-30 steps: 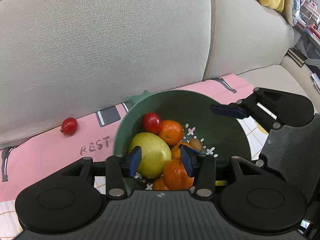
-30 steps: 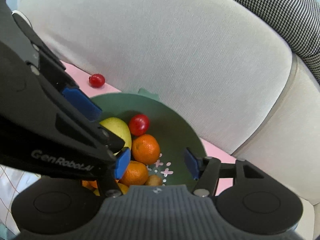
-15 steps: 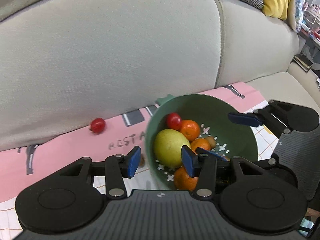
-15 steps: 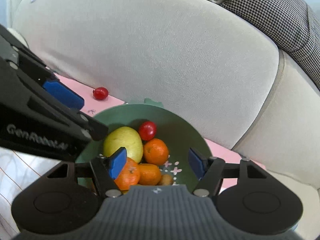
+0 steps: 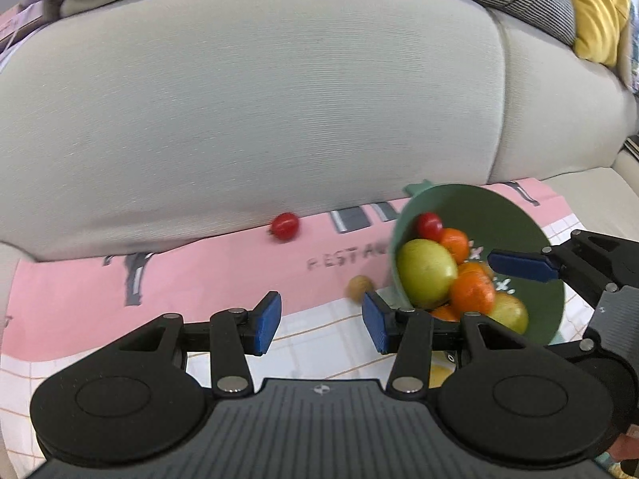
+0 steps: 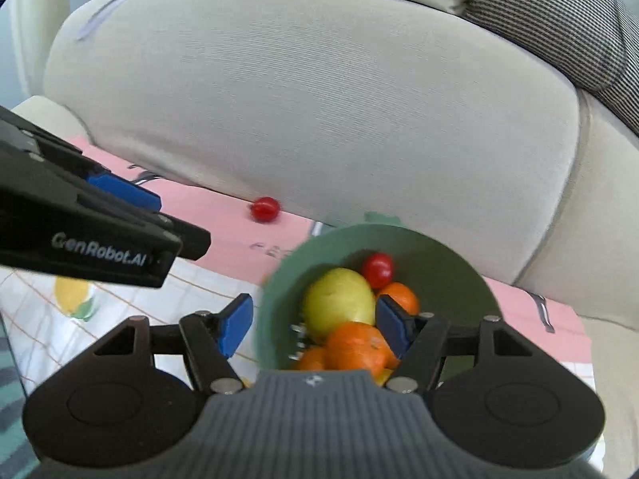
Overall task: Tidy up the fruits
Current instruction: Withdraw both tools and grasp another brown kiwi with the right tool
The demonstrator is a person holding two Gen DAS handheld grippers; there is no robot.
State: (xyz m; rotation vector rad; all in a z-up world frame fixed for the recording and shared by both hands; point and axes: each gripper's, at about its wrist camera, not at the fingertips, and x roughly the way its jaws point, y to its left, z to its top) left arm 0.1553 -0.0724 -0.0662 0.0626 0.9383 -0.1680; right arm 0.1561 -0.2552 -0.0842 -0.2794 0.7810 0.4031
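Left gripper (image 5: 321, 321): jaws apart, empty, over the pink cloth (image 5: 179, 283).
Right gripper (image 6: 313, 321): just widening; straddles the green bowl (image 6: 459, 267) rim, seemingly without contact.
Stray tomato (image 5: 284, 226): against the sofa back; approach low, close gently.

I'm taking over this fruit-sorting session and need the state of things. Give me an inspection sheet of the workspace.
Surface: pink and checked cloth on a sofa seat.
Job's things: green bowl holding a yellow-green fruit, oranges and a small red fruit; a second red fruit and a small brown fruit lie loose on the cloth.
Clutter: nothing seen.
Grippers: left gripper open, empty; right gripper open, its jaws have just been opening, the bowl's wall between them.
Cables: nothing seen.
Surroundings: beige sofa back, checked cushion, yellow cushion.
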